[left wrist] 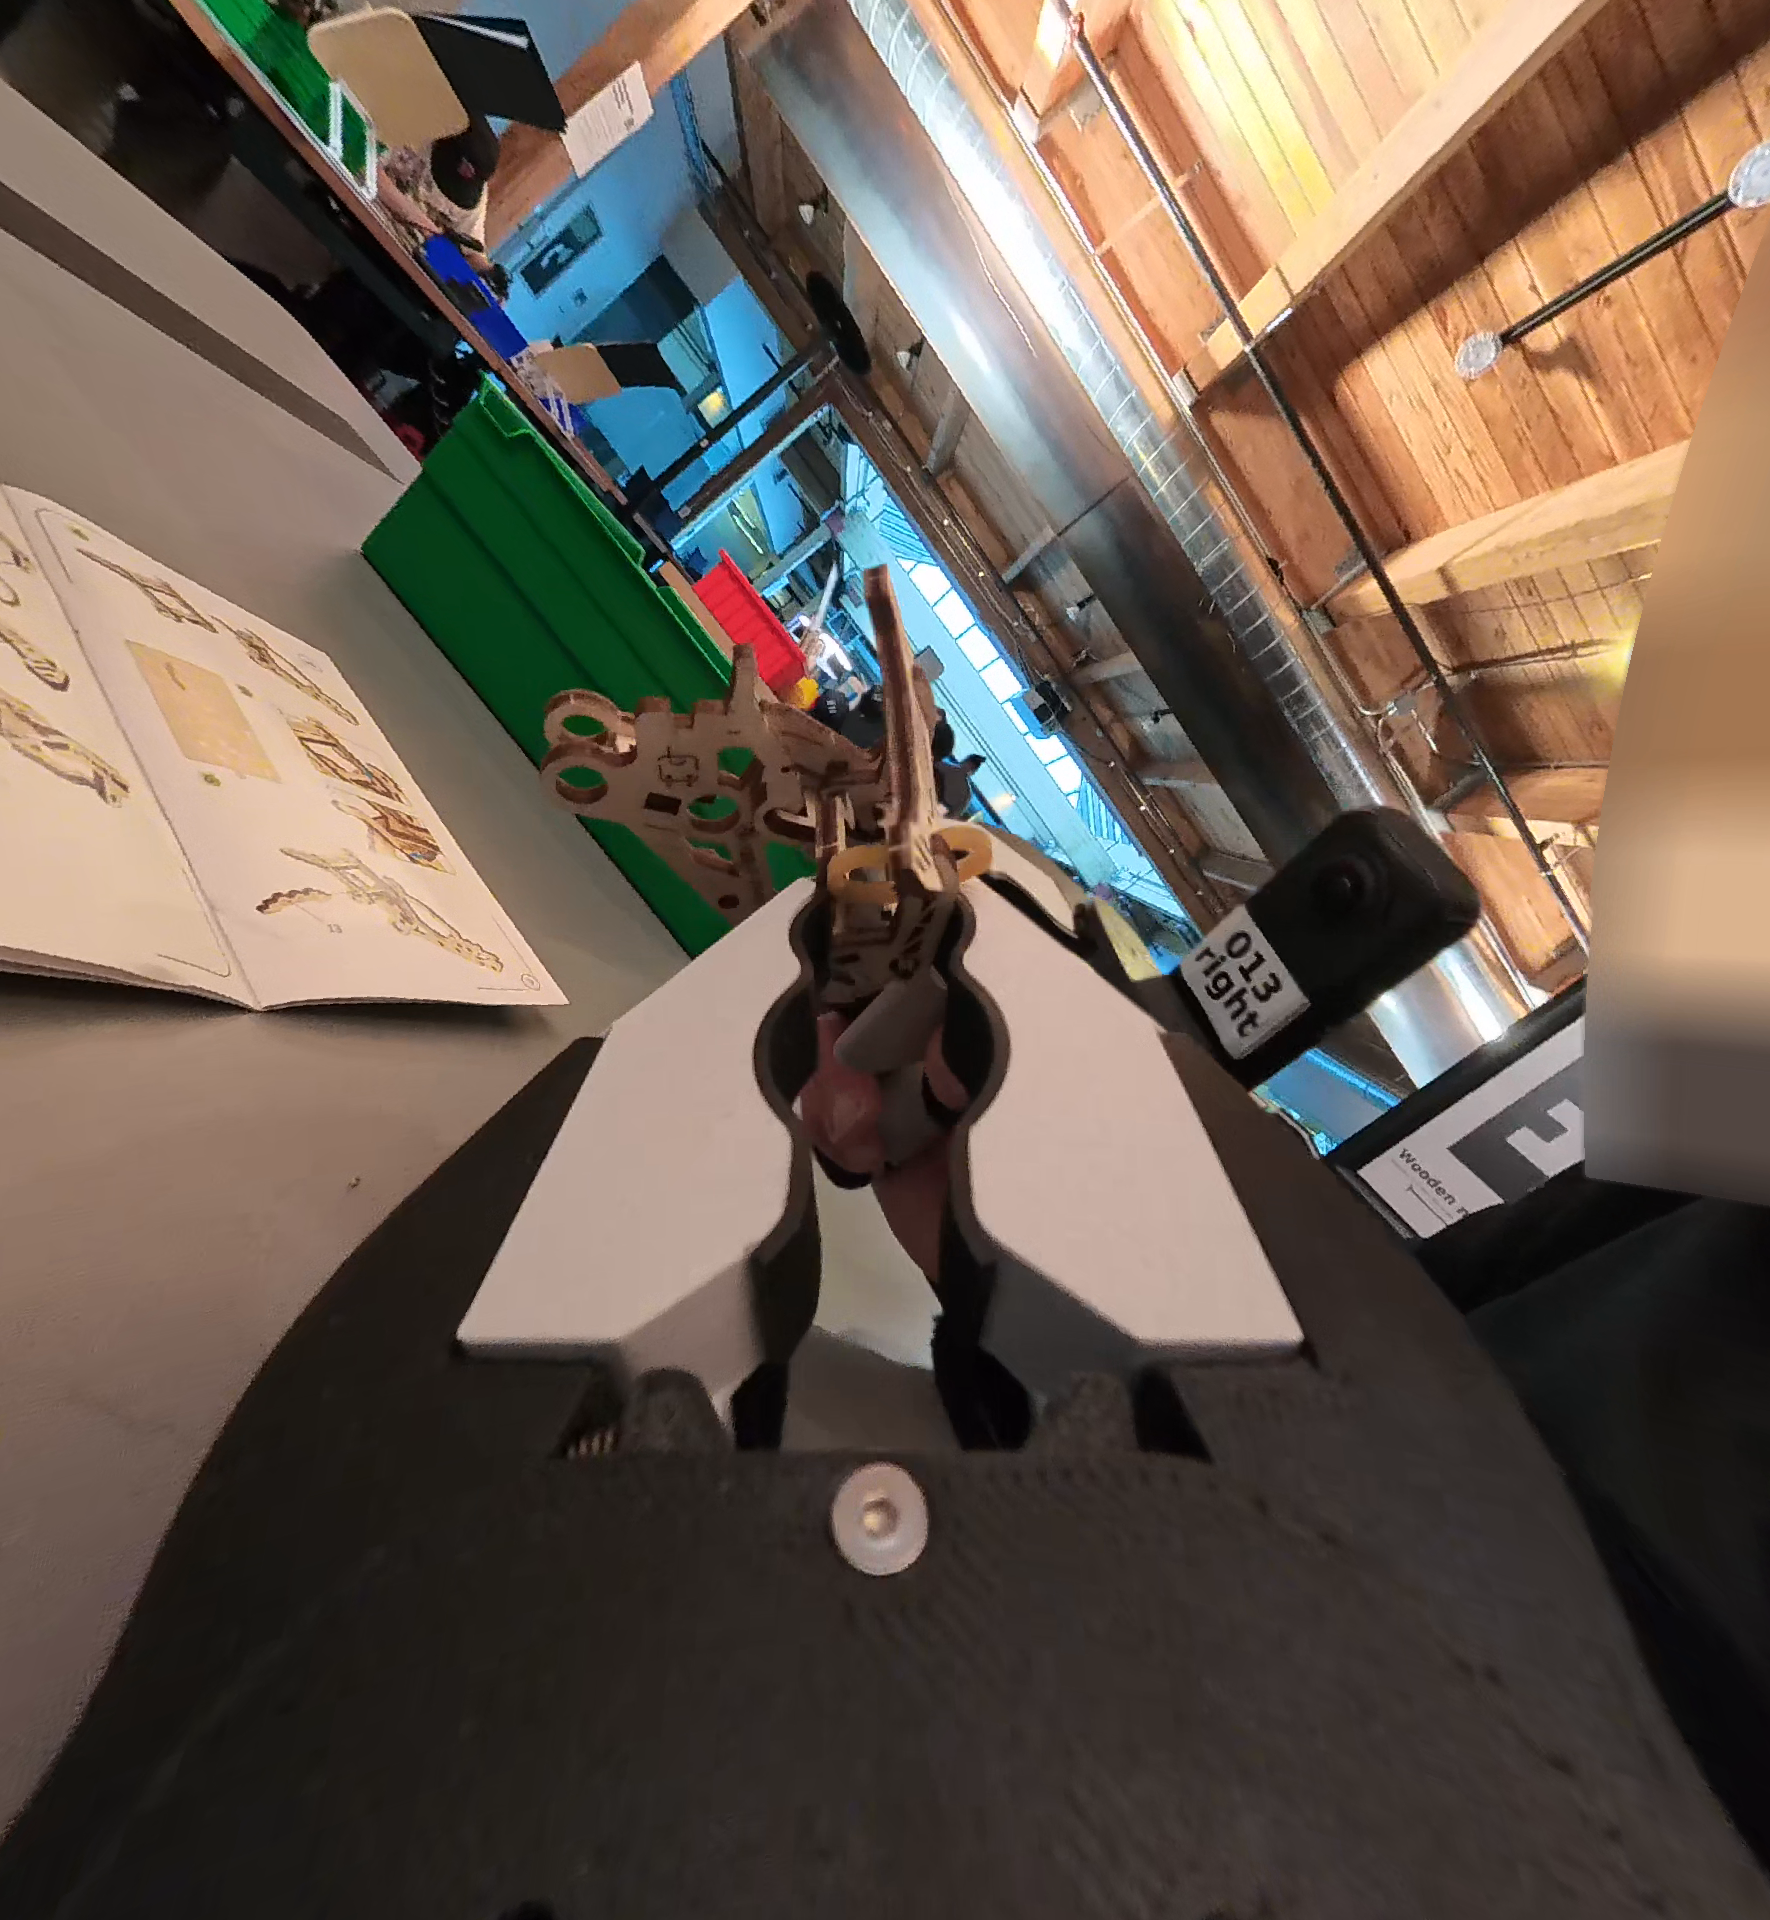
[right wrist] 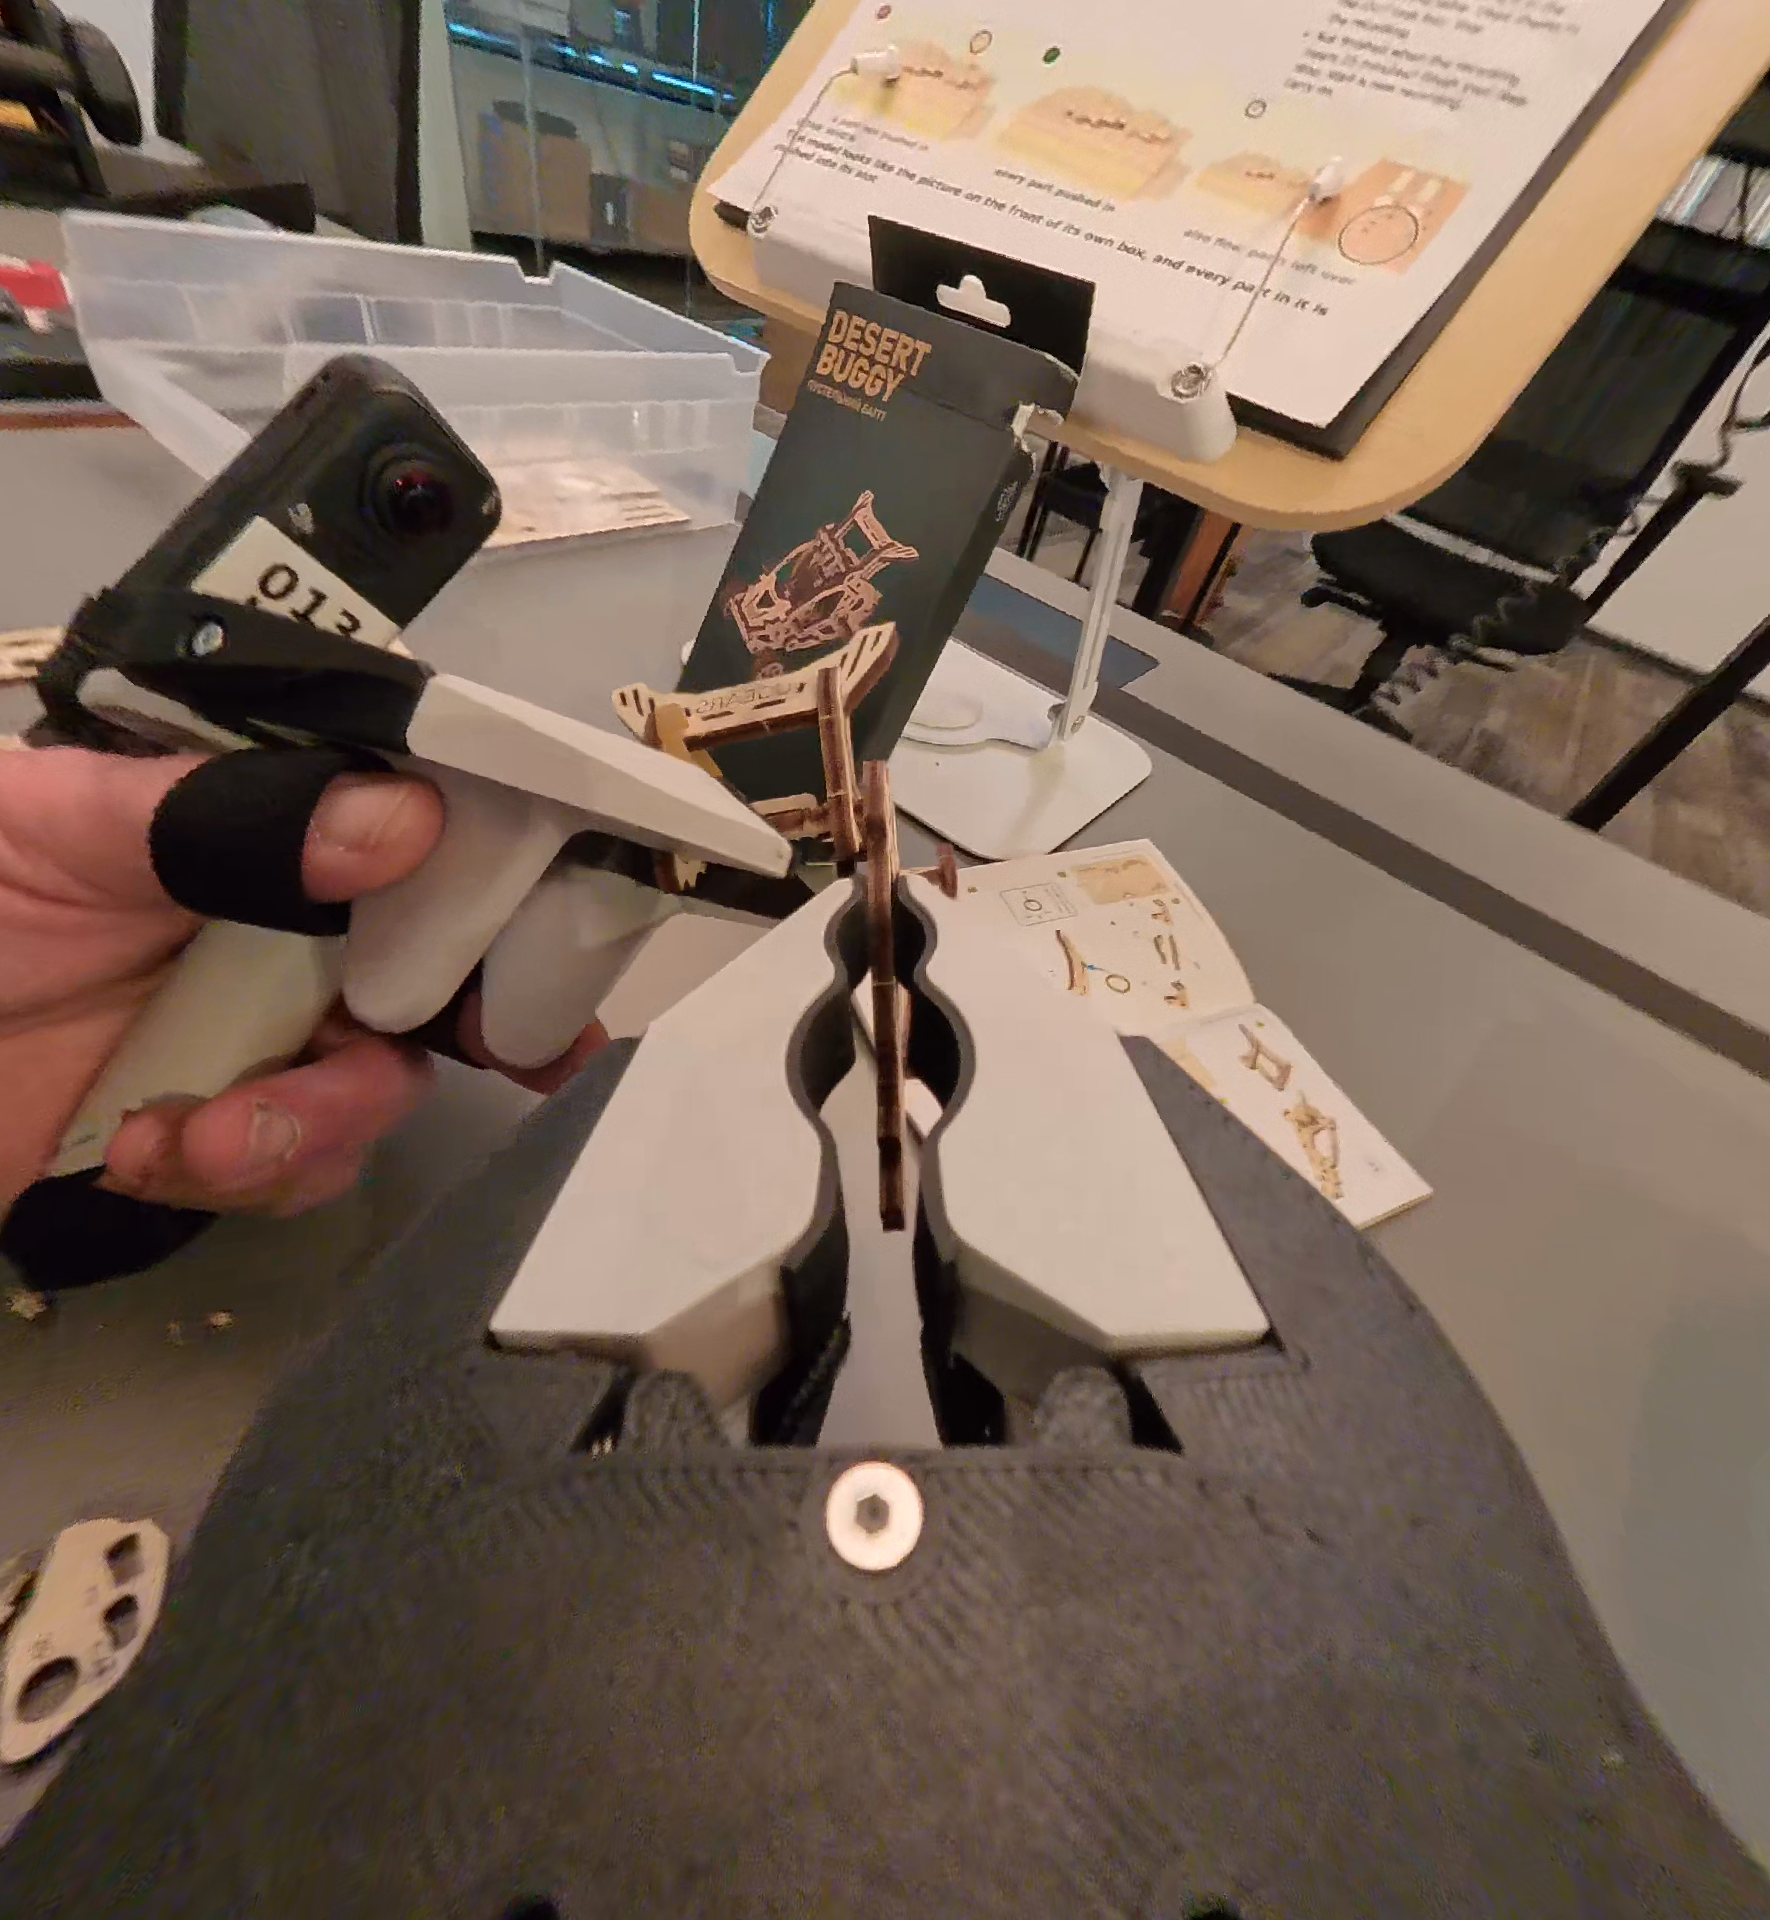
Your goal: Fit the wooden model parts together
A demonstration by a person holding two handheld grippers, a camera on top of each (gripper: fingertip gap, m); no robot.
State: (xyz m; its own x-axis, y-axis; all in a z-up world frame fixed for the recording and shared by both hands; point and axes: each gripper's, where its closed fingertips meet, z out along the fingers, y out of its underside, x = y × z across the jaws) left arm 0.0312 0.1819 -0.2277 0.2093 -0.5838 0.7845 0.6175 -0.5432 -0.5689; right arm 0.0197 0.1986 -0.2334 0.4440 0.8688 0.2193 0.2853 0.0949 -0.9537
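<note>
My left gripper (left wrist: 886, 894) is shut on a partly built wooden model frame (left wrist: 673, 790), held up above the grey table. In the right wrist view this gripper (right wrist: 782, 862) comes in from the left in a person's hand, with the frame (right wrist: 756, 748) sticking out past its tips. My right gripper (right wrist: 876, 883) is shut on a flat wooden part (right wrist: 883, 997), seen edge-on and upright between the fingers. The part's top touches the frame. In the left wrist view the part (left wrist: 896, 707) rises beside the frame, and the right gripper's camera (left wrist: 1369, 894) shows behind it.
An open instruction booklet (left wrist: 185, 748) lies on the table (right wrist: 1483, 1039), also seen in the right wrist view (right wrist: 1172, 987). Green bins (left wrist: 507, 582) stand behind it. A dark model box (right wrist: 860, 561), a clipboard stand (right wrist: 1172, 208), a clear plastic tray (right wrist: 393, 343) and a wooden offcut (right wrist: 70, 1642) are nearby. Left and right tips are no more than a few centimetres apart. Both grippers' tips are roughly 20 cm from the wooden offcut (right wrist: 70, 1642).
</note>
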